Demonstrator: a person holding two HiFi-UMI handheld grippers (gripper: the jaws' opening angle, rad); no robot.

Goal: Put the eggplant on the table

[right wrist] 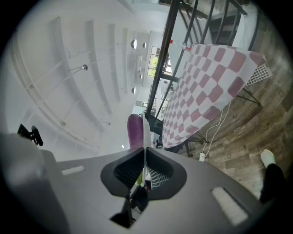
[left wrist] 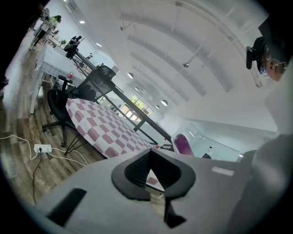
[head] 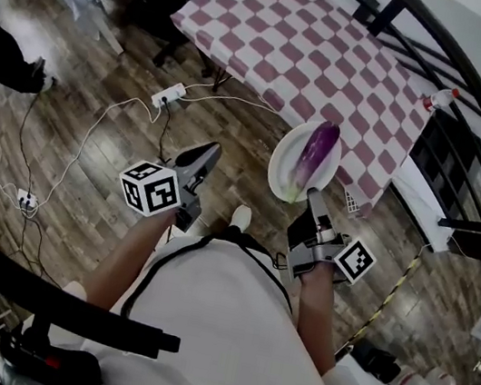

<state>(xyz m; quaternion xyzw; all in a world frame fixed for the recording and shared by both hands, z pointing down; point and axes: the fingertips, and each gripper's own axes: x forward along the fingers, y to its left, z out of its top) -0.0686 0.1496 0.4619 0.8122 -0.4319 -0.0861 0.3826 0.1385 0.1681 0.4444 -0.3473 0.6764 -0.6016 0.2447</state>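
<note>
A purple eggplant [head: 316, 154] with a green stem end lies on a white plate [head: 281, 162]. My right gripper [head: 316, 194] is shut on the plate's near rim and holds it in the air, just short of the corner of the table with the pink-and-white checked cloth [head: 311, 52]. In the right gripper view the plate [right wrist: 144, 130] shows edge-on between the jaws, with the eggplant [right wrist: 135, 130] beside it and the table [right wrist: 206, 91] beyond. My left gripper [head: 209, 152] is over the wooden floor, left of the plate, shut and holding nothing. In the left gripper view the table [left wrist: 100, 125] and eggplant [left wrist: 182, 144] lie ahead.
A white power strip [head: 168, 94] and cables lie on the wooden floor in front of the table. A black curved rail [head: 478, 100] runs along the table's right side. A black office chair [left wrist: 62, 98] stands at the table's far left end.
</note>
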